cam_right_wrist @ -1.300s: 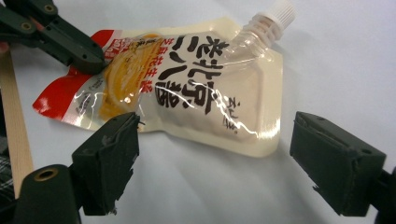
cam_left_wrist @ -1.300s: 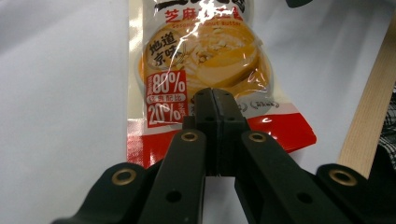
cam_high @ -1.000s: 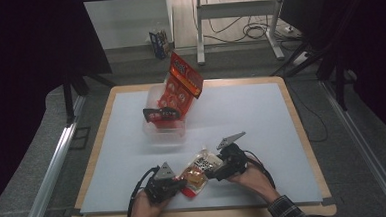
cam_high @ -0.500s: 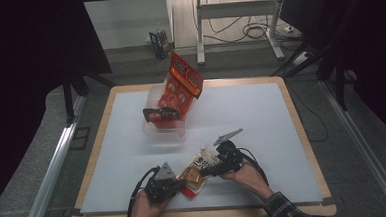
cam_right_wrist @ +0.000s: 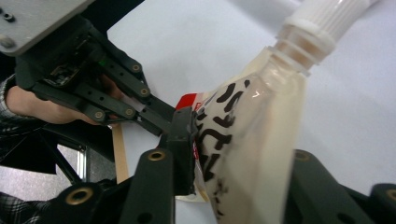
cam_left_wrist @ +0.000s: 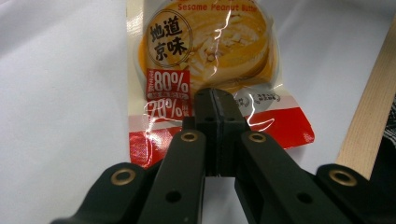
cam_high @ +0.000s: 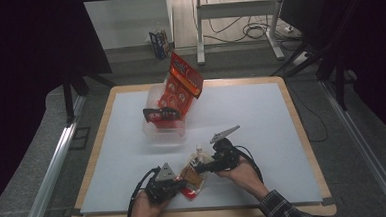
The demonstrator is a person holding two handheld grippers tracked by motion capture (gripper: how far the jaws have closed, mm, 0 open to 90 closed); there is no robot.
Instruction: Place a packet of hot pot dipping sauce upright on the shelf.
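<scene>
A spouted sauce pouch (cam_high: 193,171) with an orange and red label lies near the table's front edge between my two grippers. In the left gripper view, my left gripper (cam_left_wrist: 217,105) is shut on the red bottom edge of the pouch (cam_left_wrist: 210,46). The right gripper view shows my right gripper (cam_right_wrist: 243,154) around the pouch's (cam_right_wrist: 252,135) upper part, just below the white screw cap (cam_right_wrist: 327,18). Its jaws have just been closing, and its pads now press on the pouch. From above, the left gripper (cam_high: 181,181) and the right gripper (cam_high: 202,165) point toward each other.
A clear plastic tub (cam_high: 164,132) stands at the back left of the white board (cam_high: 261,120), with a red snack bag (cam_high: 180,86) sticking up out of it. A wooden rim (cam_left_wrist: 366,130) frames the board. Desk legs and cables lie beyond it.
The right gripper's jaws have drawn in around the pouch's upper part. Both hands have barely shifted, and the left gripper keeps its grip on the bottom edge.
</scene>
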